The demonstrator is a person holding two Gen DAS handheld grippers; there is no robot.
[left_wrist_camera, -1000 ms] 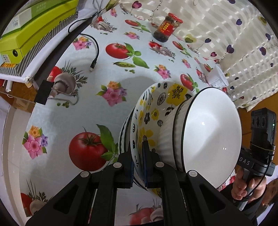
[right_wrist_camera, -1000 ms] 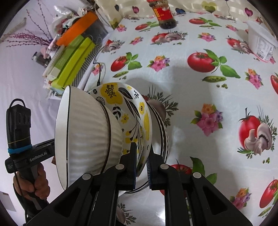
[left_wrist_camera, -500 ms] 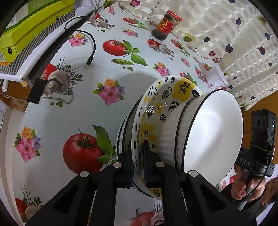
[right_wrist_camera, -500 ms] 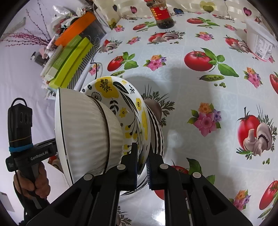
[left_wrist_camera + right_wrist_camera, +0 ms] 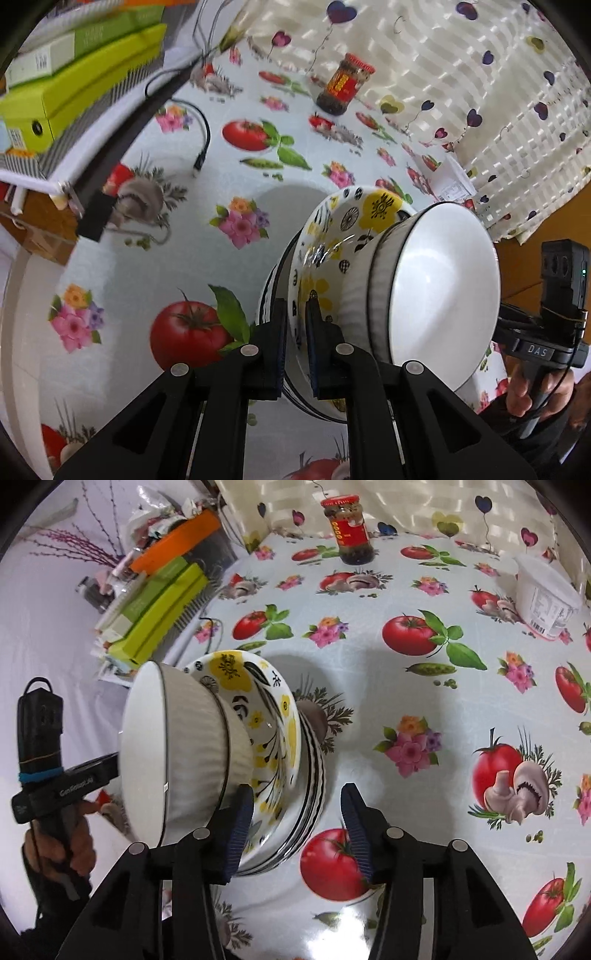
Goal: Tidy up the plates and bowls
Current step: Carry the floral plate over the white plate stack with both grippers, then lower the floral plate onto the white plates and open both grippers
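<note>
A stack of dishes stands tilted on the tablecloth: black-rimmed plates (image 5: 314, 775) underneath, a yellow-flowered plate (image 5: 325, 236) (image 5: 273, 734) on them, and a white ribbed bowl (image 5: 436, 288) (image 5: 177, 753) nested on top. My left gripper (image 5: 295, 343) is shut on the rim of the yellow-flowered plate. My right gripper (image 5: 295, 819) is open, its jaws standing wide on either side of the stack's near rim, not touching it.
A sauce jar (image 5: 343, 88) (image 5: 347, 535) stands at the far side by the curtain. A white tub (image 5: 543, 602) is at the right. Green boxes (image 5: 74, 85) (image 5: 159, 616) and a black cable (image 5: 201, 147) lie at the left edge.
My right gripper has let go of the plate rim and opened wide. My left gripper stays shut on the yellow-flowered plate and the stack has shifted slightly.
</note>
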